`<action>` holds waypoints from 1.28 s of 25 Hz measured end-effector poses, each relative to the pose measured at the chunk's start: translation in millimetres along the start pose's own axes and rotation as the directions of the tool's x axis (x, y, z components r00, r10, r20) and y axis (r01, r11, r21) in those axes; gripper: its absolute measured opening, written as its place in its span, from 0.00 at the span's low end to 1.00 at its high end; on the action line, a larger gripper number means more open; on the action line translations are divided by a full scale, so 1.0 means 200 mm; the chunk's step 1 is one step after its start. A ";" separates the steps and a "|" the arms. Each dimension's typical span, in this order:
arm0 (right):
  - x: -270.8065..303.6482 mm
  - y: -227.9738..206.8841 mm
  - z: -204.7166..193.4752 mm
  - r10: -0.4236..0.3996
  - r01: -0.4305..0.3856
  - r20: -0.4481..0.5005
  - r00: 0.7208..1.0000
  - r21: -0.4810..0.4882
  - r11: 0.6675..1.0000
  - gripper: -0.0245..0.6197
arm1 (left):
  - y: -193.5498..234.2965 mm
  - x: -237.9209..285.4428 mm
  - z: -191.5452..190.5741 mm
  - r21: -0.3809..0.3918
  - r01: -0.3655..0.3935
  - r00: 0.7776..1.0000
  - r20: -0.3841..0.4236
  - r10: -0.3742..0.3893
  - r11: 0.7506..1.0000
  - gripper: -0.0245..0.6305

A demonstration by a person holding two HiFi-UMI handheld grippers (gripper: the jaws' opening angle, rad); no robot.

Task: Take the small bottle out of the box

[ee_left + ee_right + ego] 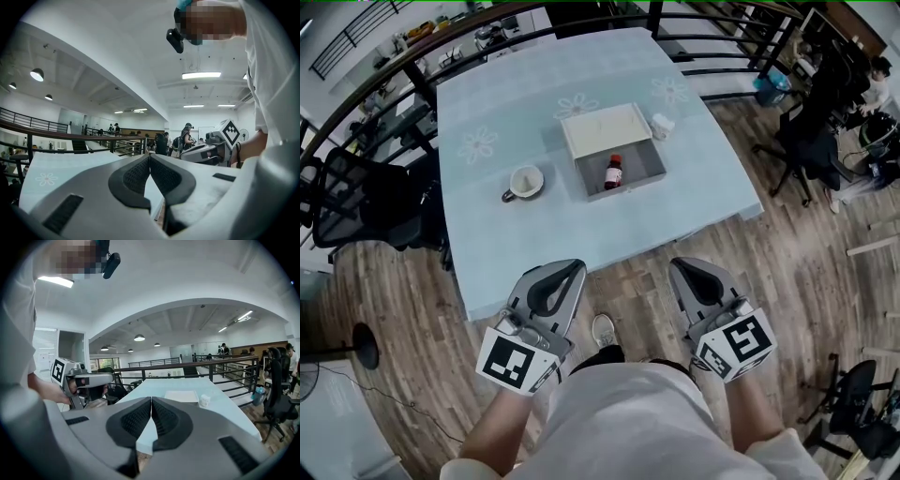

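Observation:
A small dark bottle with a red cap lies inside the open grey box on the light blue table. The box's white lid is folded back behind it, and the box shows low and flat in the right gripper view. Both grippers are held short of the table's near edge, over the wooden floor. My left gripper is shut and empty. My right gripper is shut and empty too. Each gripper shows in the other's view.
A white cup stands on the table left of the box. A small white object sits at the box's right. Black railings run behind the table, office chairs stand at left and right, and people are in the background.

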State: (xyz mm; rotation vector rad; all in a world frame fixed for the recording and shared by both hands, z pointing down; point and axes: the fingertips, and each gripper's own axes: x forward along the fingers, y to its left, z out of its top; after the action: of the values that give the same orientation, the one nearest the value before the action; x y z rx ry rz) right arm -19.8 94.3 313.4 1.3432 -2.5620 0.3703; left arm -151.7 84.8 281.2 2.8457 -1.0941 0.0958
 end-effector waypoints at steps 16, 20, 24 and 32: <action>0.12 -0.08 0.08 -0.033 0.033 0.008 0.999 0.002 0.999 0.07 | 0.14 0.11 0.03 0.013 0.018 1.000 -0.001 -0.018 1.000 0.07; 0.16 -0.15 0.09 -0.028 0.028 0.008 1.000 0.010 1.000 0.07 | 0.17 0.17 0.02 0.012 0.011 1.000 -0.013 -0.011 1.000 0.07; 0.23 -0.23 0.10 -0.011 0.011 0.015 1.000 0.015 1.000 0.07 | 0.20 0.26 0.02 0.010 -0.002 1.000 -0.020 0.002 1.000 0.07; 0.35 -0.49 0.11 0.035 -0.035 0.006 0.999 0.034 0.999 0.07 | 0.28 0.50 0.00 0.014 -0.049 0.997 -0.052 0.049 0.999 0.07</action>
State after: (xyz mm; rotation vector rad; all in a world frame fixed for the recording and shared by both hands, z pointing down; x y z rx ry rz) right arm 20.1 -20.5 326.5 1.3136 -2.5979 0.4187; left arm -113.9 -23.0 294.7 2.8109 -1.1568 0.1802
